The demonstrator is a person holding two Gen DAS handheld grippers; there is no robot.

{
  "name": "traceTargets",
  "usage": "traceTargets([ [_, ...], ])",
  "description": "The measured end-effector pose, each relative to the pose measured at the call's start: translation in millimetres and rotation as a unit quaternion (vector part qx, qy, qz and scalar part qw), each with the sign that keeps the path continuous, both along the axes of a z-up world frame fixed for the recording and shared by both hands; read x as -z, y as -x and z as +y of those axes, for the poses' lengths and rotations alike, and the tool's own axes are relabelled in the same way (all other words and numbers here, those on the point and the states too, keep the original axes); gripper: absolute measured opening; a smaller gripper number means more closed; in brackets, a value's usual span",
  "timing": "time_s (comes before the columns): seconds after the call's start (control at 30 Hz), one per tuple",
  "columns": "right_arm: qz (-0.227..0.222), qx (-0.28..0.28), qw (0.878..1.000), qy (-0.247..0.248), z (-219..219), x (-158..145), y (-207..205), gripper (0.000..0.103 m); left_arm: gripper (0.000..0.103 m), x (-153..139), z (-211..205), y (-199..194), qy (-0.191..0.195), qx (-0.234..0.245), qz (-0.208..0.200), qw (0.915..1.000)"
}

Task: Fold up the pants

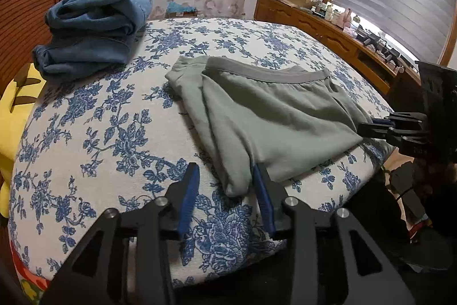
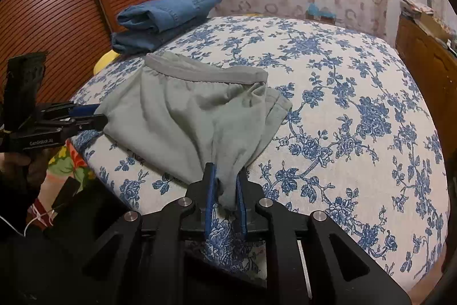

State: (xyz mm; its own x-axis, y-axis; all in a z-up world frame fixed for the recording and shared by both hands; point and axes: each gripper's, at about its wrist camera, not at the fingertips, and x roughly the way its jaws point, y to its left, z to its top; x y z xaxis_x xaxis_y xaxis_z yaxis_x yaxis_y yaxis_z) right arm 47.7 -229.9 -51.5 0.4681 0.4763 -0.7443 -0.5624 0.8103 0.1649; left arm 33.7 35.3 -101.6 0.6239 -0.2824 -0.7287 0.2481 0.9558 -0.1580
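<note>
Pants (image 2: 182,116), soft grey-green knit, folded, bunched in right gripper (image 2: 225,185).

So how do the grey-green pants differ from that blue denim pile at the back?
The grey-green pants lie near the front edge of the floral bedspread, folded flat; the blue denim pile sits at the far corner, bulkier and stacked. The grey-green pants are thin and soft with an elastic waistband; the denim looks thicker. The right gripper pinches a corner of the grey-green pants; nothing touches the denim. Both are folded clothes on the same bed.
</note>
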Motion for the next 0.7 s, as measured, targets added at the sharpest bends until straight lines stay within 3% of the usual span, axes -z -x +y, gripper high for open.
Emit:
traceTargets([
  [0.37,-0.028,0.038,0.998,0.041,-17.0,-10.2,-4.4,0.013,0.039,-5.4,-1.7,-0.8,-0.010,0.001,-0.002,0.9999],
  [0.63,-0.032,0.049,0.998,0.014,-19.8,-18.5,-12.6,0.013,0.039,-14.1,2.2,-5.5,-0.007,-0.007,-0.014,0.9999],
  [0.67,-0.034,0.049,0.998,0.014,-17.5,-19.5,-13.9,0.015,0.039,-14.6,2.4,-8.1,-0.007,-0.007,-0.013,0.9999],
  [0.7,-0.036,0.049,0.998,0.015,-14.9,-20.3,-16.2,0.022,0.040,-14.6,2.2,-12.5,-0.006,-0.006,-0.010,0.9999],
])
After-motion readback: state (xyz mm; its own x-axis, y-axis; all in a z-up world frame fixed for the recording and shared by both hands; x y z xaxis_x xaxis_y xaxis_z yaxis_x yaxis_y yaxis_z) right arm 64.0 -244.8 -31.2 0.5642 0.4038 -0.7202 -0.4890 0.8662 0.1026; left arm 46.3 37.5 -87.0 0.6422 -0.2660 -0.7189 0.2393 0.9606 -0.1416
